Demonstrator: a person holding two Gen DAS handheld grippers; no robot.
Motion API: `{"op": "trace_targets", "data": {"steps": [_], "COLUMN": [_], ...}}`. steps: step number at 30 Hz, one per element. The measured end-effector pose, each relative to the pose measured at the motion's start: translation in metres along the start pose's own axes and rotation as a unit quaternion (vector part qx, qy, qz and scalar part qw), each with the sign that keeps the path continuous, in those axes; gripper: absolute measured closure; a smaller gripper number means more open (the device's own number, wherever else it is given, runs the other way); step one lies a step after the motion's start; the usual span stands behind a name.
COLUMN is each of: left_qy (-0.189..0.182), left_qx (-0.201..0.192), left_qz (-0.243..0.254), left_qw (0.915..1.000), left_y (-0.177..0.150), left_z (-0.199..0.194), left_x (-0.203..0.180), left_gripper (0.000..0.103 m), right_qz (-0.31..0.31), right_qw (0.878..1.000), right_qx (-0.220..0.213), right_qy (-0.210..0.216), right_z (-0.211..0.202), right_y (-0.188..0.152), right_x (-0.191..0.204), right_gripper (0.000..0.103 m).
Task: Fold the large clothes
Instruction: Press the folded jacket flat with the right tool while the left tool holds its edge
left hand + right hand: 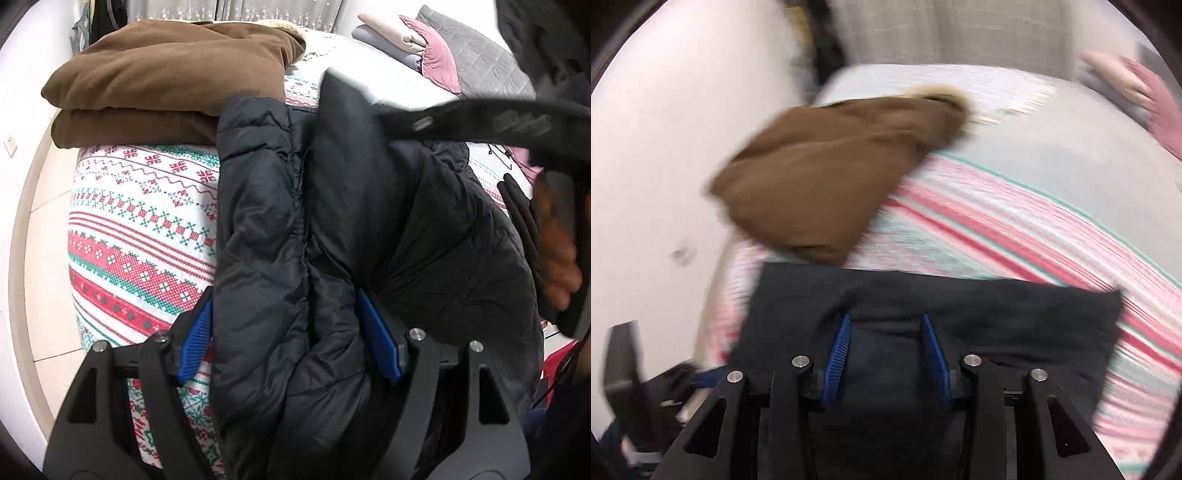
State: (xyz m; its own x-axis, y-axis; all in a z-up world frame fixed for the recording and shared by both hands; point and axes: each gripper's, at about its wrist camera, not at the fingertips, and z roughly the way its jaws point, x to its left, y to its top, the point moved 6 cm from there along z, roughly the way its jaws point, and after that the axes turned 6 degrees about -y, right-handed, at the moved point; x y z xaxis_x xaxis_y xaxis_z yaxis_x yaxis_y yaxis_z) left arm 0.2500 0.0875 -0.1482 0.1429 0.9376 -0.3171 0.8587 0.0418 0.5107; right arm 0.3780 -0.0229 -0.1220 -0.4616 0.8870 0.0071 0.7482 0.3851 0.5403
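Note:
A black puffer jacket (369,221) lies lengthwise over a bed with a red, green and white patterned cover (140,229). My left gripper (286,332) sits at the jacket's near end. A thick bunch of the padding fills the gap between its blue pads (378,334). In the blurred right wrist view, my right gripper (886,332) has dark jacket fabric (997,314) between its blue pads (838,350), and a flap spreads out ahead of it. The right tool's black frame (480,122) crosses above the jacket, with a hand (561,258) behind it.
A folded brown coat (166,81) with a fur trim lies at the bed's far left corner, also seen as brown coat (827,177). Folded pink, beige and grey textiles (424,48) are stacked at the far right. Pale floor tiles (40,229) run along the bed's left side.

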Motion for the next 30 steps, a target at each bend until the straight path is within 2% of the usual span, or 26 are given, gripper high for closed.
{"op": "trace_targets", "data": {"steps": [1,2,4,8,12,17,21,23,26,30], "left_qy": [0.000,0.003,0.011,0.009,0.010,0.012,0.002,0.005,0.006,0.005], "left_qx": [0.000,-0.001,-0.007,-0.007,-0.001,0.000,0.006,0.005,0.004,0.019], "left_qz": [-0.002,-0.002,-0.002,-0.010,-0.008,-0.001,0.003,0.009,0.012,0.022], "left_qw": [1.0000,1.0000,0.9999,0.9999,0.9999,0.9999,1.0000,0.9999,0.9999,0.9996], "left_y": [0.000,-0.001,-0.001,0.001,-0.002,-0.003,-0.005,-0.005,-0.005,-0.001], "left_z": [-0.001,-0.002,-0.006,-0.007,-0.003,-0.003,-0.001,-0.002,-0.003,-0.006], "left_x": [0.002,0.004,0.008,0.014,0.014,0.013,0.009,0.008,0.007,0.006], "left_gripper": [0.027,0.027,0.027,0.027,0.027,0.027,0.027,0.027,0.027,0.027], "right_qz": [-0.024,-0.041,-0.045,0.002,-0.010,0.000,0.012,0.025,0.042,0.077], "right_qw": [1.000,0.999,0.998,0.999,0.998,0.999,0.999,0.999,0.998,0.996], "right_qx": [0.006,0.011,0.024,0.048,0.046,0.031,0.007,-0.004,-0.013,0.006], "right_qy": [-0.017,-0.030,-0.035,-0.012,-0.035,-0.039,-0.045,-0.033,-0.033,-0.032], "right_z": [0.010,0.019,0.044,0.084,0.085,0.089,0.055,0.027,-0.019,-0.056], "right_y": [0.001,0.003,0.006,-0.003,-0.010,-0.015,-0.019,-0.026,-0.055,-0.116], "right_x": [0.008,0.013,0.013,0.000,0.004,0.002,0.001,-0.001,-0.009,-0.027], "right_gripper": [0.078,0.082,0.083,0.085,0.086,0.086,0.083,0.073,0.071,0.071]}}
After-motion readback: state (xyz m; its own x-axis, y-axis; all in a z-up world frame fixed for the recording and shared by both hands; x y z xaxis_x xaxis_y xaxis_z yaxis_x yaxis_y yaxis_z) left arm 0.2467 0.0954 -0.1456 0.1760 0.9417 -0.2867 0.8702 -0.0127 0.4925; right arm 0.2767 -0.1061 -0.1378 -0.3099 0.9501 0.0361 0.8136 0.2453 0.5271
